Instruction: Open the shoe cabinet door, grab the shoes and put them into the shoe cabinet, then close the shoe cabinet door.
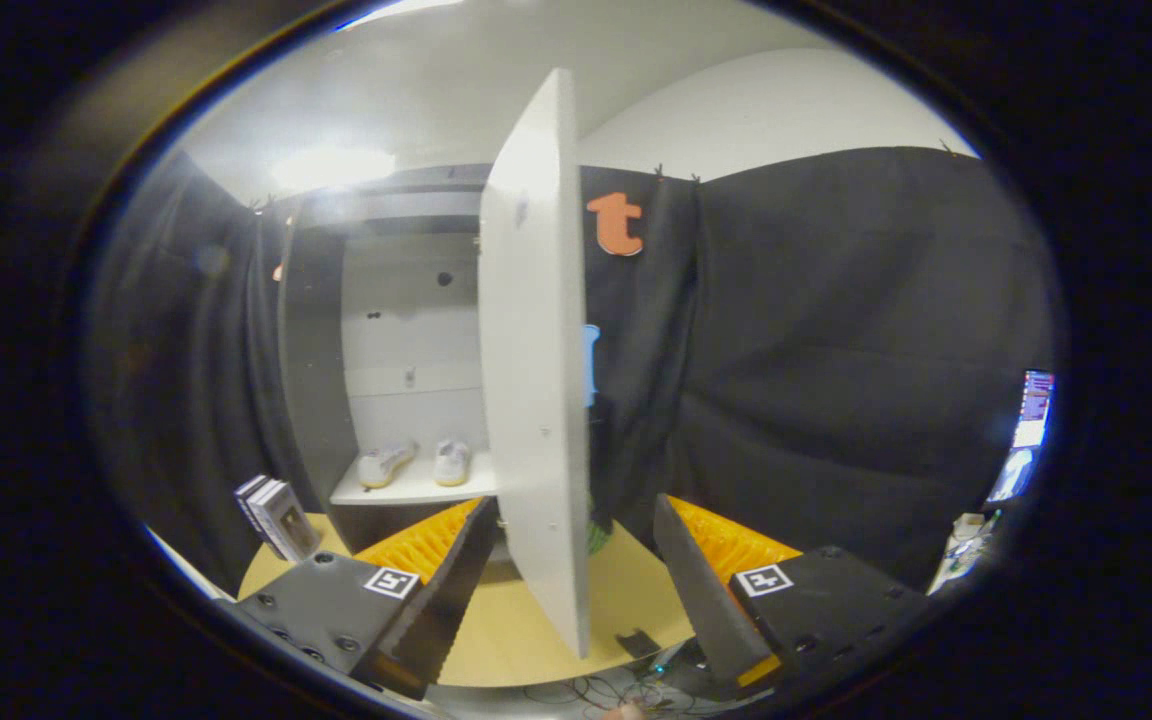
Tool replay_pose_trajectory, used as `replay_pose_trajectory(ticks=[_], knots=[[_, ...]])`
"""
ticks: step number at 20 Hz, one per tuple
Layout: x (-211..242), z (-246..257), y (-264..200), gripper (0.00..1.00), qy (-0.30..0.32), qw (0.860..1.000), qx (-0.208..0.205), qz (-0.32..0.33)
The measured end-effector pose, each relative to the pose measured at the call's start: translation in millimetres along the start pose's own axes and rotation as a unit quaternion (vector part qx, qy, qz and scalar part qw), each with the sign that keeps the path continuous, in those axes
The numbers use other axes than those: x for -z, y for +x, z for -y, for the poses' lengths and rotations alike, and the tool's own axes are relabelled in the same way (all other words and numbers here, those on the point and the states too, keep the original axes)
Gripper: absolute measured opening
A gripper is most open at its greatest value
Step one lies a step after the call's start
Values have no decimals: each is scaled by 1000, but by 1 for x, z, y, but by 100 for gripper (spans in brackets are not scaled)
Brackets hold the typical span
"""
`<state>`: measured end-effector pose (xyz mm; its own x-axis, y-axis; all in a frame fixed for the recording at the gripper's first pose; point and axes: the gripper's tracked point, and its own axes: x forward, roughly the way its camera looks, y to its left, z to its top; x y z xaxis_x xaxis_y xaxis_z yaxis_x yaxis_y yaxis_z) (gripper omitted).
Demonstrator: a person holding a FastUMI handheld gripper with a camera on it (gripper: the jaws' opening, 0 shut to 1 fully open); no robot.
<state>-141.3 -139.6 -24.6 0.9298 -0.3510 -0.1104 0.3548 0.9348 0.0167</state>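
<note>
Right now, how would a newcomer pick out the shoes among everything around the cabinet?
Start at the tall cabinet with its white door swung open, edge-on between the fingers of the open hand-held gripper. On the white shelf inside sit the shoes, a pale pair side by side. Unlike the books standing outside, they lie low inside the cabinet.

Strong glare is seen from a ceiling light (331, 168) above the shoe cabinet (406, 330), washing out its top. The door (534, 350) is brightly lit. Straight lines are bent by fisheye distortion, and the edges are blurred.
</note>
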Motion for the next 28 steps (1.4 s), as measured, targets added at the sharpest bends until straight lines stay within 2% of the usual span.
replay_pose_trajectory(ticks=[3,6,11,17,21,28], knots=[[-8,53,31,97,3,1000,-2,3],[-11,75,78,97,-10,999,-34,7],[-14,50,148,96,-28,994,-108,21],[-5,19,209,95,-34,987,-157,16],[-1,-3,219,95,-37,982,-187,14],[1,-24,209,94,-17,982,-188,9]])
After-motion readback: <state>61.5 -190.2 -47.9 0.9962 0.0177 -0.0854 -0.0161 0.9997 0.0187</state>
